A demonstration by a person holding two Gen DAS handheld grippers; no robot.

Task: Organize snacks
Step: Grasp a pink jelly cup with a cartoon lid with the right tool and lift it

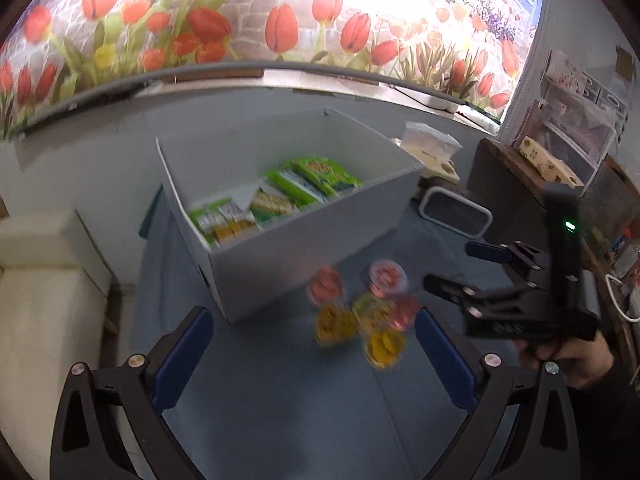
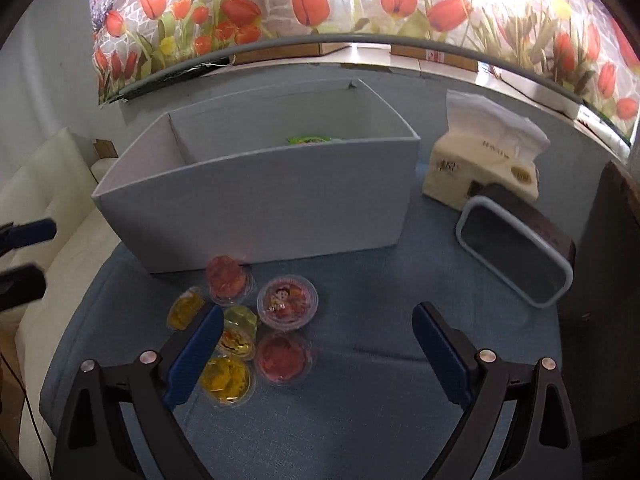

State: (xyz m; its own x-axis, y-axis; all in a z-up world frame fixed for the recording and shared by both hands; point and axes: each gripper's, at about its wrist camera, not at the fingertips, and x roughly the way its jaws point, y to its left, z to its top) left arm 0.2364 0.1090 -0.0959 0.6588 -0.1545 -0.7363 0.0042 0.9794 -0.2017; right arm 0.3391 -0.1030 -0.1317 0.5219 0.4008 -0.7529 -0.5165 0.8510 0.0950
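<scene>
My right gripper (image 2: 318,350) is wide open, with nothing held between its fingers. My left gripper (image 1: 314,354) is wide open too, and it holds nothing.

Just past my right fingers sit the little jelly cups (image 2: 248,330) on the blue cloth (image 2: 360,420). They are bunched close together. A yellow cup (image 2: 226,380) lies right beside my left-hand finger (image 2: 194,360), partly hidden behind it. A red cup (image 2: 282,358) lies between my two fingers, nearer that same finger. A bit farther on is a cup with a cartoon lid (image 2: 287,300), and one more red cup (image 2: 227,280) is next to the box.

Beyond the cups stands the big white box (image 2: 256,208). Looking from my left gripper, I see green snack packs (image 1: 276,198) lined up inside it. So I think that part is done.

The cups are still out on the cloth, so I think they are what is left to put away. I count about six of them.

Off to the side of my right finger are a gray tray (image 2: 516,256) and a tissue pack (image 2: 484,160), farther back.
</scene>
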